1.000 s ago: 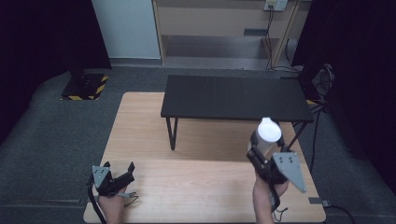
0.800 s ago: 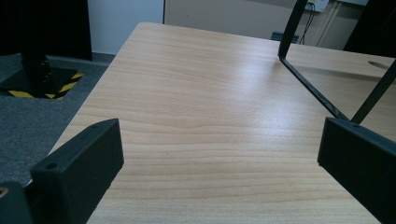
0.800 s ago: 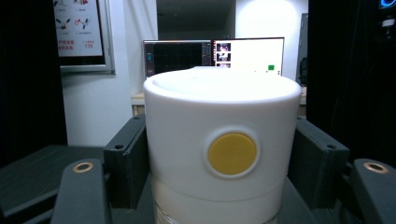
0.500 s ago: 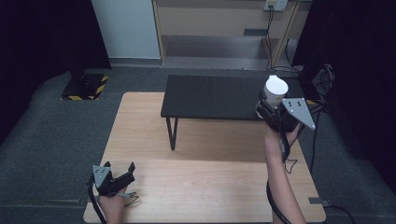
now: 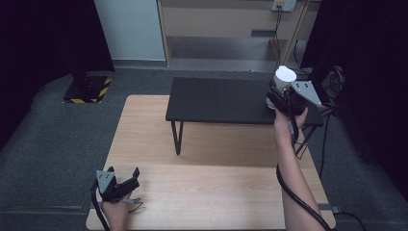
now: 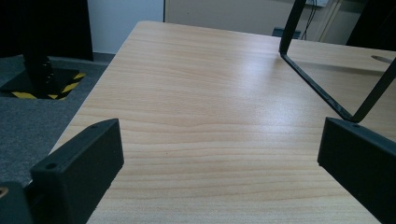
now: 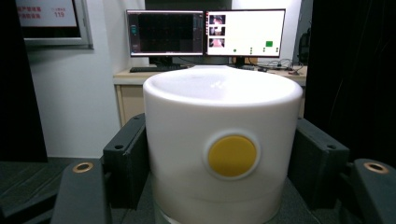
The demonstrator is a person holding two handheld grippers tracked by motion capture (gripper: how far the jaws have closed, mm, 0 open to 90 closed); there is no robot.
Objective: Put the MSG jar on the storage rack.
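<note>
Nearest the camera in the high view, the left hand [image 5: 117, 211] holds the left gripper [image 5: 126, 178] low over the front left part of the light wooden table [image 5: 211, 192], its 2 jaws spread apart with nothing between them. The left gripper view looks along these jaws, which stand wide at either side of bare wood grain, toward a thin black metal leg [image 6: 317, 88] angled down onto the tabletop at upper right. Farther back, a low black bench [image 5: 221, 100] stands on the wooden table, raised on such legs. At the bench's right end, the right arm [image 5: 291, 178] reaches forward and the right gripper [image 5: 281, 96] is clamped on a white cylindrical container [image 5: 284, 79], held upright at the bench surface; whether its base touches the bench cannot be told. In the right gripper view the 2 black jaws press against opposite sides of the white container [image 7: 222, 149], which bears 1 round yellow disc [image 7: 232, 155] on its facing wall. Beyond it stand 2 monitors [image 7: 205, 32] on a desk against a pale wall. In the high view, grey carpet [image 5: 57, 139] surrounds the table, with a black-and-yellow striped base [image 5: 86, 90] at far left.
</note>
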